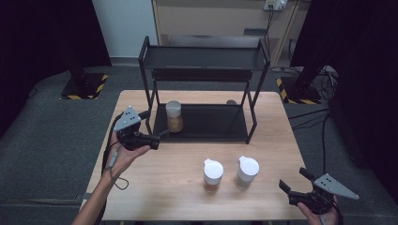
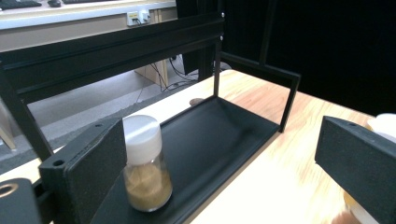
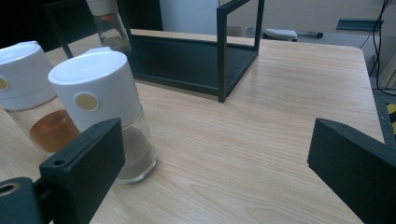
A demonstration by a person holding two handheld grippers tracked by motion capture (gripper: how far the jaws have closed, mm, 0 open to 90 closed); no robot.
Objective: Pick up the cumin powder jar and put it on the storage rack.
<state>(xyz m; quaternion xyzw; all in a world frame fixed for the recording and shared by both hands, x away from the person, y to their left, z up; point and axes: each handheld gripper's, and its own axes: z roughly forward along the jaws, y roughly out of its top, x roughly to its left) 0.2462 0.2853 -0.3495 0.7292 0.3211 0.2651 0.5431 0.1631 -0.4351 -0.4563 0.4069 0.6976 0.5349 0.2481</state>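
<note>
While your left gripper (image 1: 162, 135) hangs just off the rack's (image 1: 202, 133) left end, its jaws stand wide apart and hold nothing. In the left gripper view, that gripper (image 2: 219, 163) looks along the rack's (image 2: 219, 130) bottom tray, and the jar (image 2: 144, 163) with brown powder stands upright at the near end of the tray, just beside the left-hand jaw; whether they touch, you cannot tell. From above, the jar (image 1: 174, 116) sits at the left end of the bottom tray, near the rack's left legs.

Your right gripper (image 1: 293, 183) is low at the table's (image 1: 155, 178) near right corner, jaws also spread and empty. Two white-capped shakers stand upright on the bare wood in front of the rack: the left shaker (image 1: 213, 175) holds something orange-brown, the right shaker (image 1: 247, 172) something paler. They stand near each other but apart. In the right gripper view, that gripper (image 3: 215, 172) has the right shaker (image 3: 105, 112) just beside its left-hand jaw, with the left shaker (image 3: 32, 107) behind it and the table (image 3: 261, 121) open between the jaws.
</note>
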